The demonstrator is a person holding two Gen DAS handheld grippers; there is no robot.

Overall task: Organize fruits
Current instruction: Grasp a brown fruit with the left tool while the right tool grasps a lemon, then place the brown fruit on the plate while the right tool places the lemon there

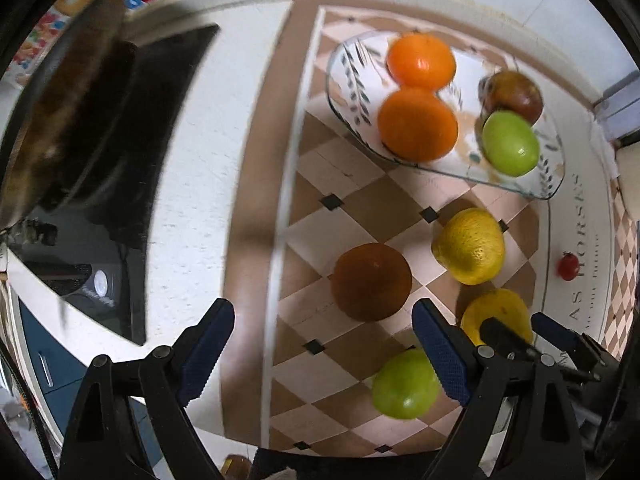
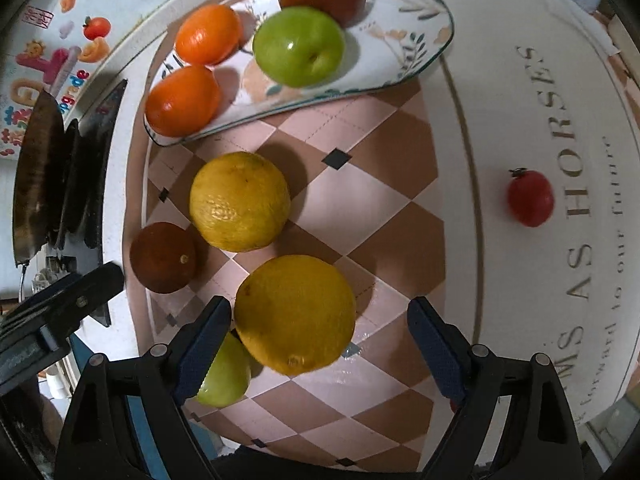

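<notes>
A yellow citrus fruit [image 2: 295,314] lies on the checkered mat [image 2: 376,208] between the spread, empty jaws of the right gripper [image 2: 320,344]. The left gripper [image 1: 324,344], also wide open, hangs above a brown fruit [image 1: 372,282]. Beyond, a patterned plate [image 2: 416,40] holds two oranges and two apples.

four fruits on plate [image 2: 420,32] — five loose on mat [image 2: 360,208]

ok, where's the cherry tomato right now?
Right wrist view, far right: cherry tomato sits alone on the white mat border by the lettering, off the plate.
</notes>
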